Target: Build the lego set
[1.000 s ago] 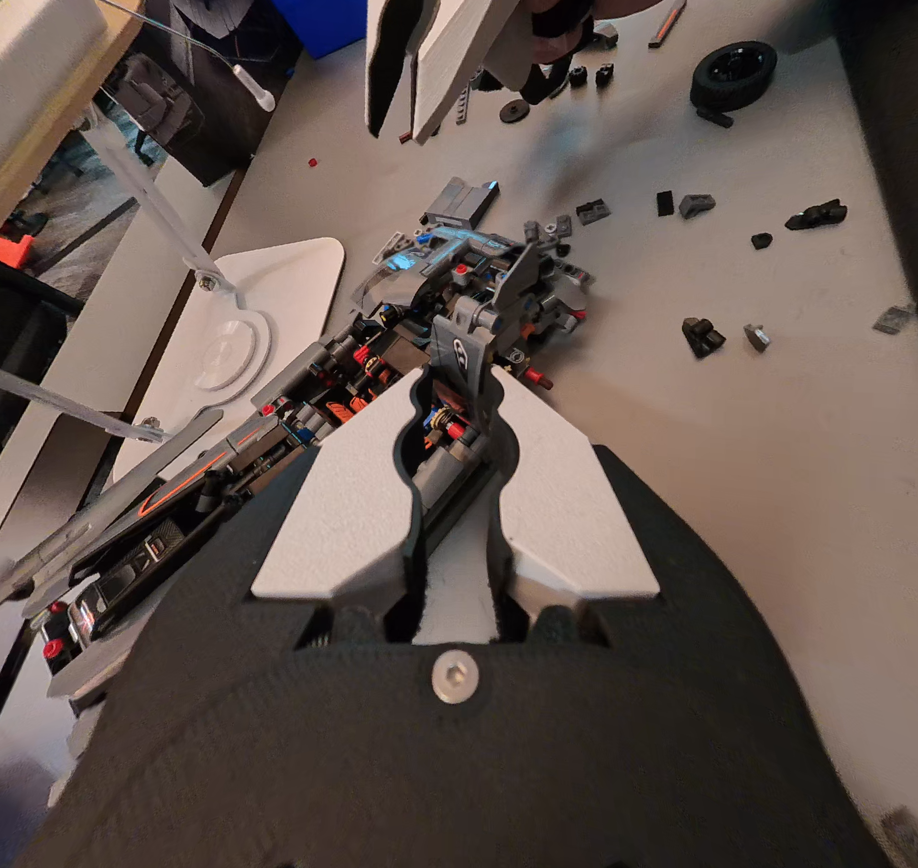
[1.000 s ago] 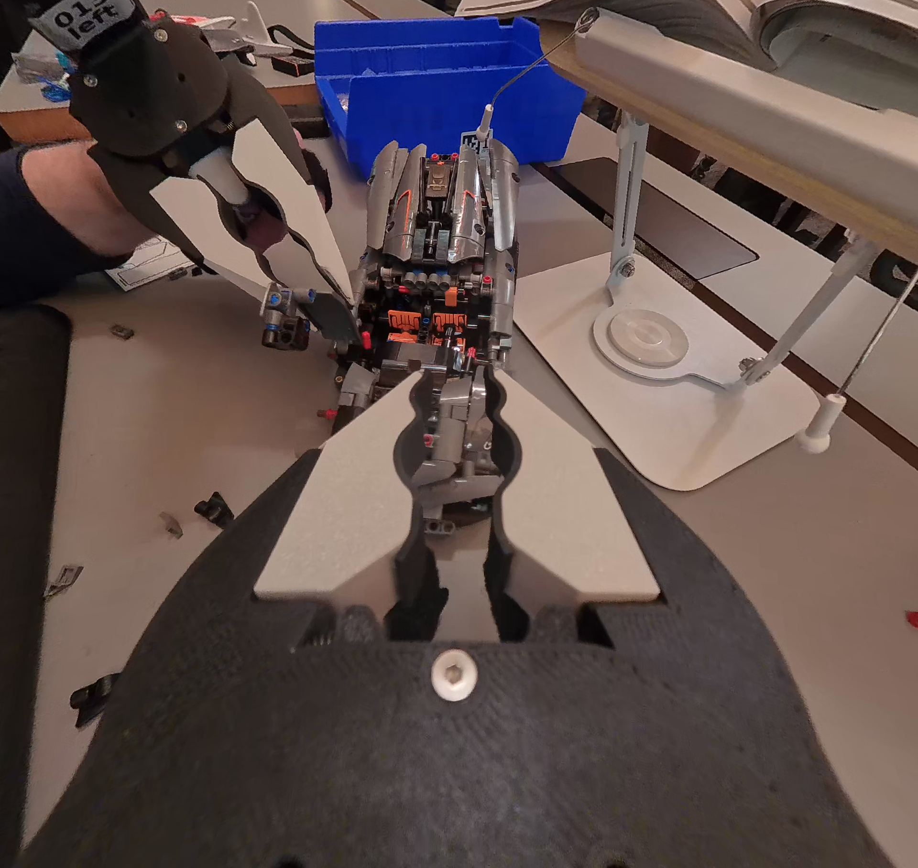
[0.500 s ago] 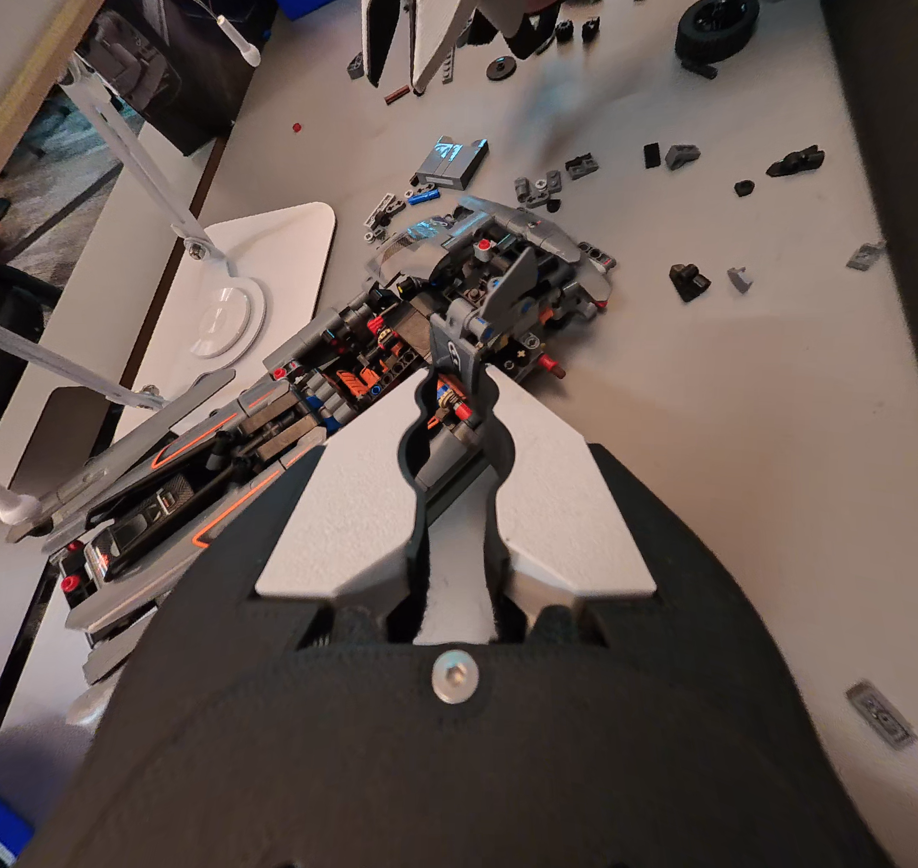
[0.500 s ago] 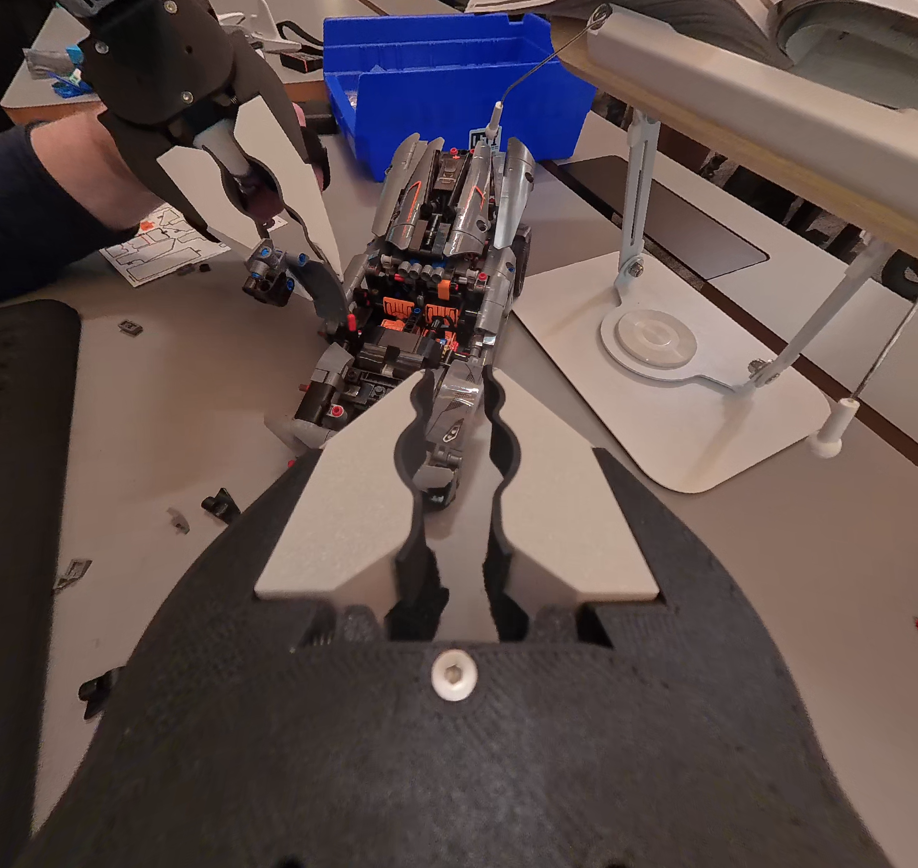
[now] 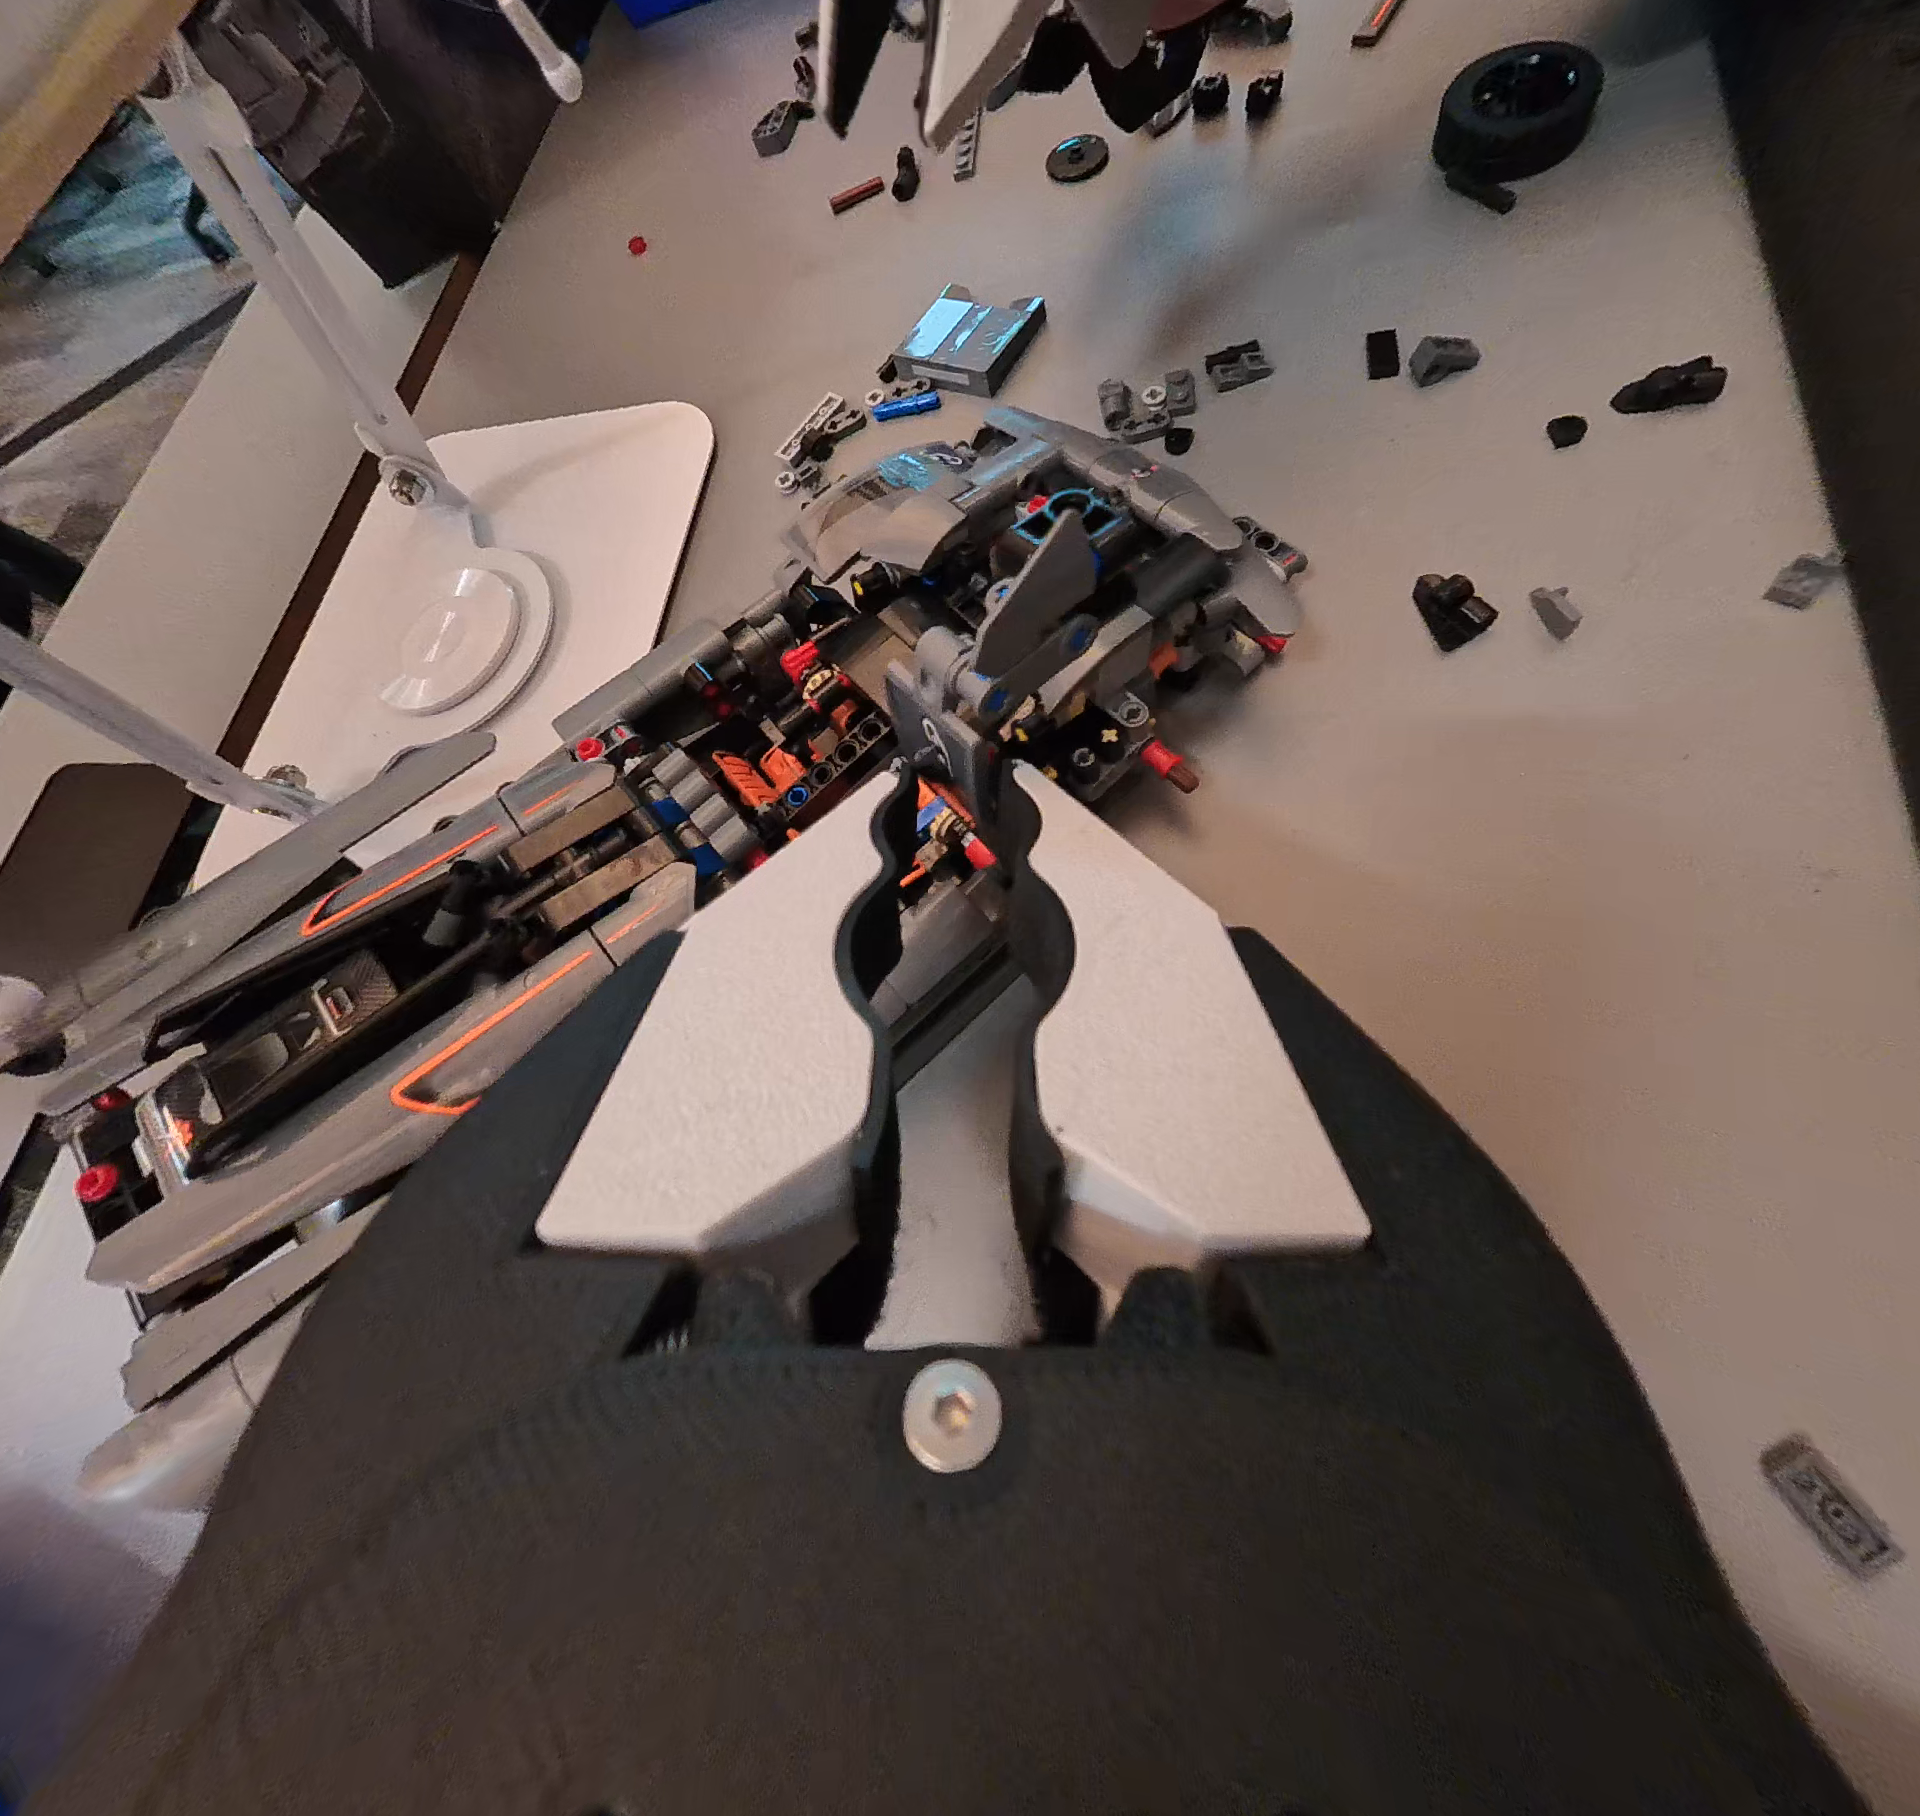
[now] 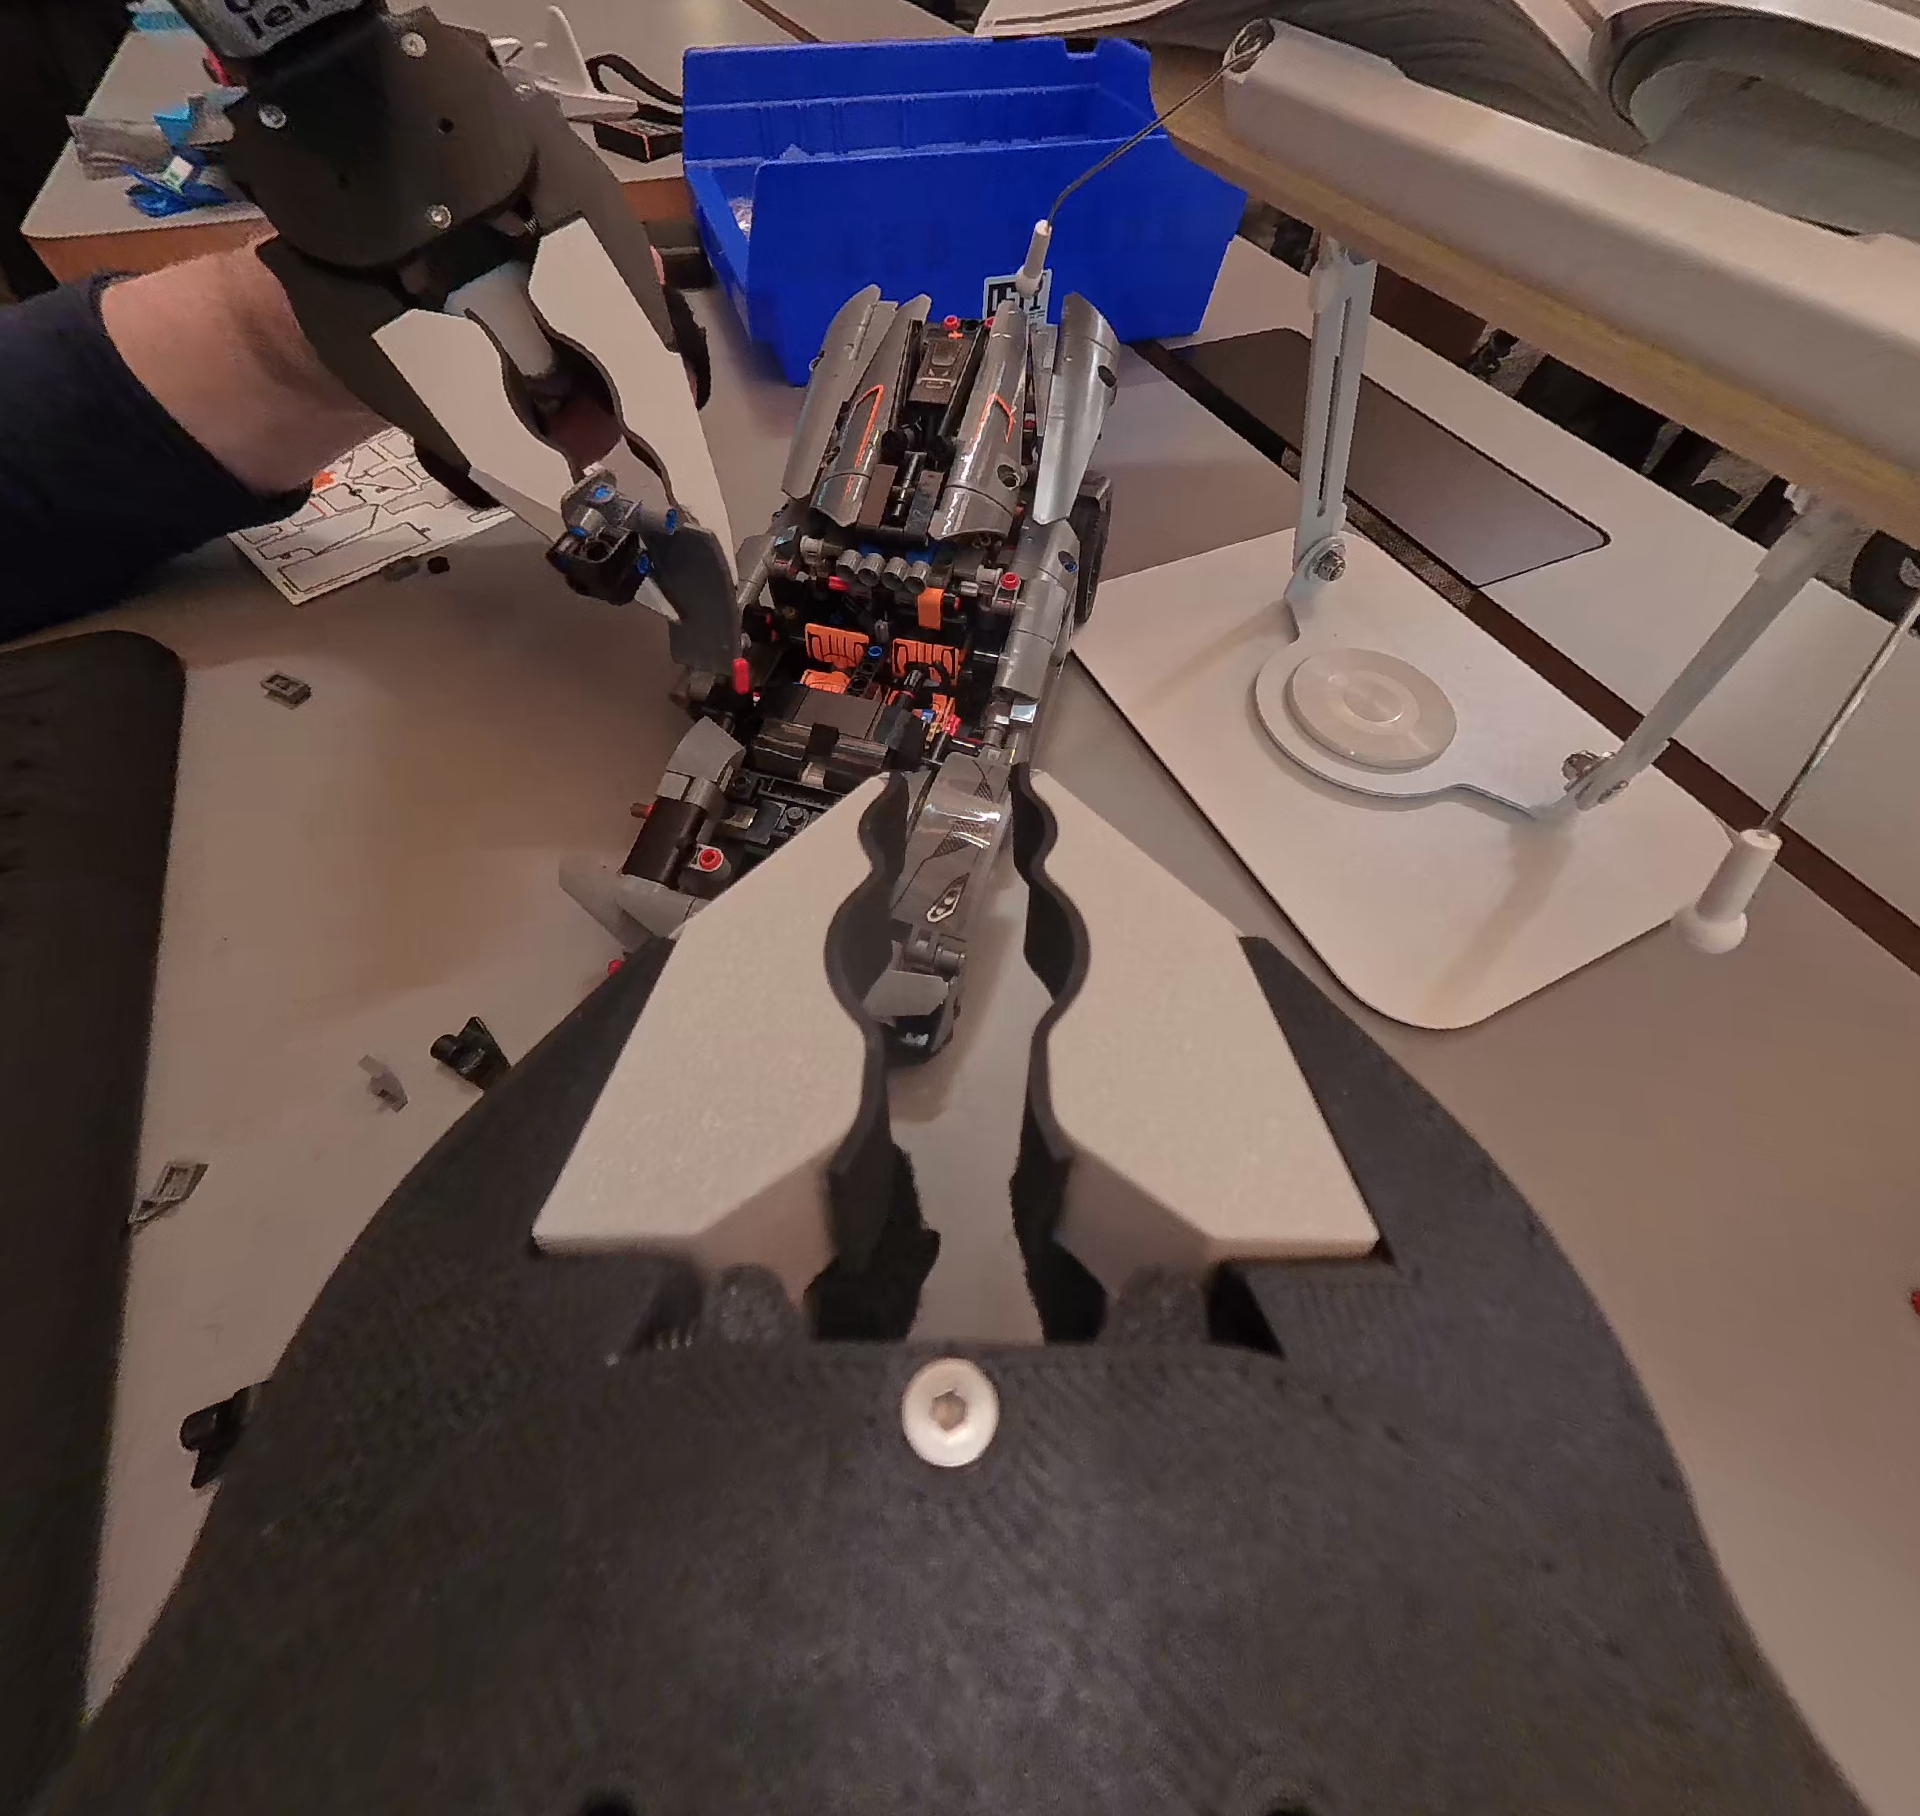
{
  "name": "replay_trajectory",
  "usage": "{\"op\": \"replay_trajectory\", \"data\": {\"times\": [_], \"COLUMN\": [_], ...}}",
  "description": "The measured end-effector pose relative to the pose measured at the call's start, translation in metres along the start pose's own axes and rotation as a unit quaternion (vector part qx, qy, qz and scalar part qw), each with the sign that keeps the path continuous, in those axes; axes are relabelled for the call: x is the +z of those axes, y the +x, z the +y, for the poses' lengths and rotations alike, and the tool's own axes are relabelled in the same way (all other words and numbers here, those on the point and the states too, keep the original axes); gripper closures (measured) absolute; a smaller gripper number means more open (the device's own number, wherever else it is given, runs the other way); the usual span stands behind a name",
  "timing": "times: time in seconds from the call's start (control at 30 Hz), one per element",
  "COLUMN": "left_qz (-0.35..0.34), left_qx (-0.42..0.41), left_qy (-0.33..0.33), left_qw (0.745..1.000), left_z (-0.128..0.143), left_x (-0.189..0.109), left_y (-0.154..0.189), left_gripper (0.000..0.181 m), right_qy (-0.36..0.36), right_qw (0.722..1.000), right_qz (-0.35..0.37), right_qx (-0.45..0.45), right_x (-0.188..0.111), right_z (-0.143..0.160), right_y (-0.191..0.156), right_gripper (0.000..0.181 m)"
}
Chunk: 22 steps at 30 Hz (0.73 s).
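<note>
Tongs told it: my left tongs [image 6: 665,561] pinched a grey panel piece [image 6: 698,582] beside the car [image 6: 914,561]; my right tongs [image 6: 951,810] hung narrowly parted over its nose.

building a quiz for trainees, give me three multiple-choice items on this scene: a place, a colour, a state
1. Where is the blue bin? A beyond the lego car B on the white stand base C in the right gripper
2. Stripe colour on the car's grey rear panels? A green B orange C yellow
3. The left gripper is? A shut on a grey sub-assembly B empty C lying down
1 A, it stands past the car's far end; 2 B, orange lines show; 3 A, its jaws pinch the piece.
</note>
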<state>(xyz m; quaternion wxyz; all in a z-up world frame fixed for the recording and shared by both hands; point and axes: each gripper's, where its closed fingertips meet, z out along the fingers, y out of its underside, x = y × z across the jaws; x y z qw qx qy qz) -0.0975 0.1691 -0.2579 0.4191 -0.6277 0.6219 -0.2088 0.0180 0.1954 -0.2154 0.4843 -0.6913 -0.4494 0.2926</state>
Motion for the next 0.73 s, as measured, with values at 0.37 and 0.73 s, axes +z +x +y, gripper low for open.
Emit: {"op": "replay_trajectory", "data": {"times": [0.37,0.73], "left_qz": [0.007,0.001], "left_qx": [0.026,0.068], "left_qy": [0.007,-0.005], "left_qw": [1.000,0.998], "left_z": [-0.010,-0.018], "left_x": [0.004,0.016], "left_y": [0.011,0.023], "left_gripper": [0.166,0.162], "right_qy": [-0.004,-0.014], "right_qw": [1.000,1.000], "right_qz": [-0.003,-0.008], "right_qx": [0.003,0.003], "right_x": [0.001,0.004], "right_z": [0.003,0.009], "right_y": [0.001,0.000], "right_gripper": [0.164,0.165]}}
